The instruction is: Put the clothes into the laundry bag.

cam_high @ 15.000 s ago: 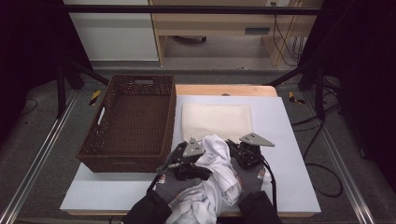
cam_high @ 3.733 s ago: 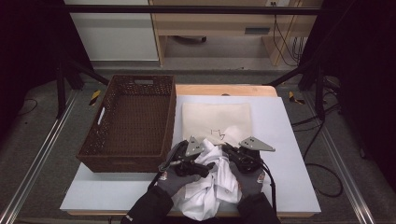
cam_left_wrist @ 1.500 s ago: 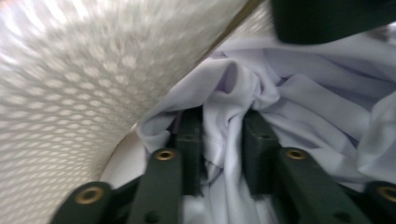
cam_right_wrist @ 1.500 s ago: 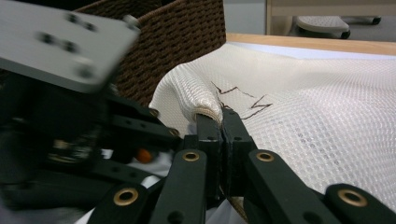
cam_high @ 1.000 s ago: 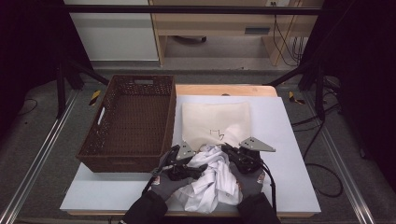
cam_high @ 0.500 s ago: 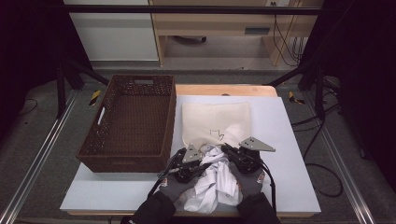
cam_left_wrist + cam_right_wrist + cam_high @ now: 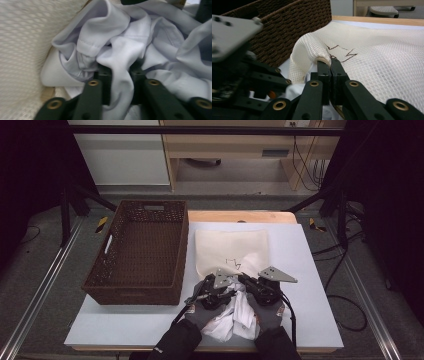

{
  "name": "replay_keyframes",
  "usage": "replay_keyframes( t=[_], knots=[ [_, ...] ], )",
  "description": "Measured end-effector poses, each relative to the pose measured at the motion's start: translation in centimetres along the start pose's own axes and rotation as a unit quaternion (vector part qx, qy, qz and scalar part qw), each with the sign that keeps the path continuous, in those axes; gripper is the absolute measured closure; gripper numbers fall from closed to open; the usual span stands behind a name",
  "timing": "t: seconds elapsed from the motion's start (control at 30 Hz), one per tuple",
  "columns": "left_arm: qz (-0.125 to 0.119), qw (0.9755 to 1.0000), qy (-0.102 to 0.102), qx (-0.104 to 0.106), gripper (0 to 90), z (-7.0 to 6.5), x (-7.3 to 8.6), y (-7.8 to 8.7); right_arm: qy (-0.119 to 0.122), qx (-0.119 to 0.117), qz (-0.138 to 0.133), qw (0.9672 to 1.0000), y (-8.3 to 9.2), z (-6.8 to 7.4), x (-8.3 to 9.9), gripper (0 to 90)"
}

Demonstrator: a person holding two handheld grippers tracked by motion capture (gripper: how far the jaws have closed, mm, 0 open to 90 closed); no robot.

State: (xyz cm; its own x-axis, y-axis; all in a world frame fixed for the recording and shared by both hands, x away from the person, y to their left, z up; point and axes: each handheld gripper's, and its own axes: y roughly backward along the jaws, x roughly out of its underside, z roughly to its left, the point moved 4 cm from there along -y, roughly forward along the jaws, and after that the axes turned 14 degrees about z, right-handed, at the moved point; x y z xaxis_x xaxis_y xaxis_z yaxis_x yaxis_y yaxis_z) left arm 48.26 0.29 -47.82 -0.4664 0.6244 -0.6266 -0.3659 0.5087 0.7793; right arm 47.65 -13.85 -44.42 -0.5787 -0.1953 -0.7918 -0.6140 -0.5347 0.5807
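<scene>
A cream mesh bag (image 7: 232, 245) with a black scribble lies on the white table top. My right gripper (image 7: 330, 65) is shut on the bag's near edge (image 7: 312, 50) and holds it lifted. A crumpled white garment (image 7: 235, 315) is bunched between the two hands at the table's front. My left gripper (image 7: 121, 75) is at the bag's mouth, and a thick fold of the garment (image 7: 120, 57) runs between its jaws. Those jaws have just been opening, and the fold sits loosely in the gap. The mesh (image 7: 22, 37) shows to the left of the fold.
A brown wicker basket (image 7: 182, 250) stands at the left of the table, close beside the bag and the left gripper; its wall (image 7: 287, 25) rises behind the mesh. Bare white table top (image 7: 310, 270) lies to the right. Both grippers' cables trail toward the person.
The left gripper has moved right and forward to the bag's mouth, bringing the white garment with it. The right gripper has kept its hold on the bag's edge.
</scene>
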Motion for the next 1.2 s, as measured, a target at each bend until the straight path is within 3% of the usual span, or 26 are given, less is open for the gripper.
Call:
replay_keyframes(
  t=[0.17,0.3,0.4,0.5,0.57,0.73,0.83,0.93,1.03,1.13,1.2],
  knots=[
    [-0.007,0.9997,0.016,-0.016,35.5,1.7,0.3,2.0,0.002,0.002,0.0,1.0,0.0,0.1,0.0,88.4],
    [0.007,0.9997,0.022,-0.01,28.2,2.7,0.3,1.3,0.005,0.004,0.002,1.0,-0.2,0.2,0.0,88.4],
    [0.019,0.9996,0.008,-0.019,27.9,2.8,0.1,-0.1,0.004,0.004,0.002,1.0,-0.1,0.2,0.0,88.4],
    [0.015,0.9994,0.003,-0.031,30.2,2.8,-0.1,-0.7,0.006,0.003,0.004,1.0,-0.2,0.1,0.0,88.5],
    [0.018,0.9992,0.002,-0.034,36.6,2.9,-0.1,-0.8,0.006,0.001,0.005,1.0,-0.2,0.2,0.0,88.5],
    [0.03,0.9993,-0.004,-0.023,65.1,2.6,-0.2,-1.0,0.006,0.0,0.007,1.0,-0.3,0.3,0.0,88.5],
    [0.036,0.9988,-0.017,-0.028,73.5,2.2,-0.5,-1.0,0.003,-0.003,0.004,1.0,-0.3,0.2,0.0,88.6],
    [0.034,0.9986,-0.017,-0.036,74.4,2.1,-0.8,-1.5,0.004,-0.005,0.002,1.0,-0.3,0.1,0.0,88.6],
    [0.038,0.9987,0.005,-0.032,72.2,2.6,-1.0,-2.4,0.002,-0.006,0.001,1.0,-0.3,0.1,0.0,88.6],
    [0.039,0.9983,0.027,-0.033,58.6,3.1,-1.0,-2.3,-0.002,-0.004,0.0,1.0,-0.1,-0.1,0.0,88.5],
    [0.035,0.9985,0.03,-0.028,49.3,3.3,-0.7,-1.5,0.0,0.002,-0.002,1.0,0.0,-0.2,0.0,88.4]
  ],
)
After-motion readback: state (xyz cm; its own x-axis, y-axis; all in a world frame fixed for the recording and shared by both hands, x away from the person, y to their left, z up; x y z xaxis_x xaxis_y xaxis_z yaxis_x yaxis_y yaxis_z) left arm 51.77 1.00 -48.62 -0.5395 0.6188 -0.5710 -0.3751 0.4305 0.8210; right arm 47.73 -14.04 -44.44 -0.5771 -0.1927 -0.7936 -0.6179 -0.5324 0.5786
